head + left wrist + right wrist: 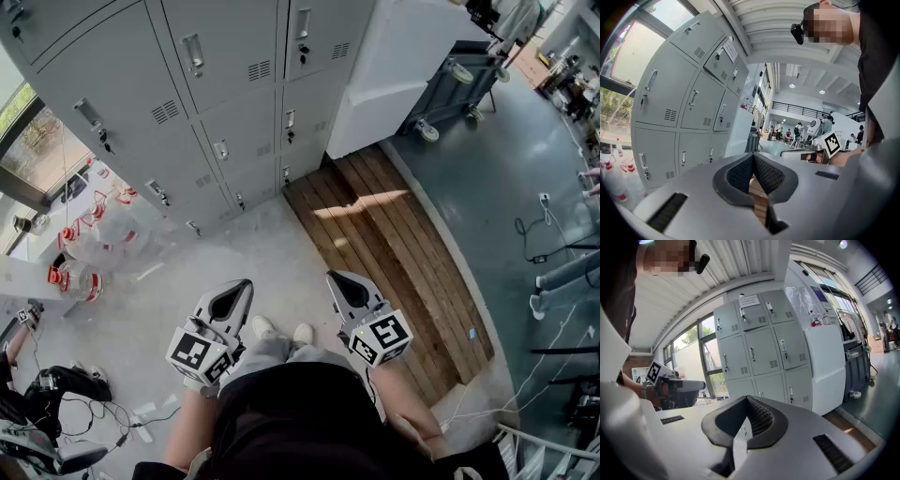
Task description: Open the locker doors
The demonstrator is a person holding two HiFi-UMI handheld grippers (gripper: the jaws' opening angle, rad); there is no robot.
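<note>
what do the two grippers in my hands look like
They match: the left gripper and right gripper each have a pale grey tapering shell, jaws lined with dark grey ribbed pads, and a white cube with black square markers at the back.

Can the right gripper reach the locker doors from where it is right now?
Probably not. The right gripper, jaws shut, hangs by the person's waist, and a stretch of floor lies between it and the lockers. Nothing blocks the way; a step forward should do.

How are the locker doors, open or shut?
Shut. All the locker doors in view sit flush, side by side; none swings out.
</note>
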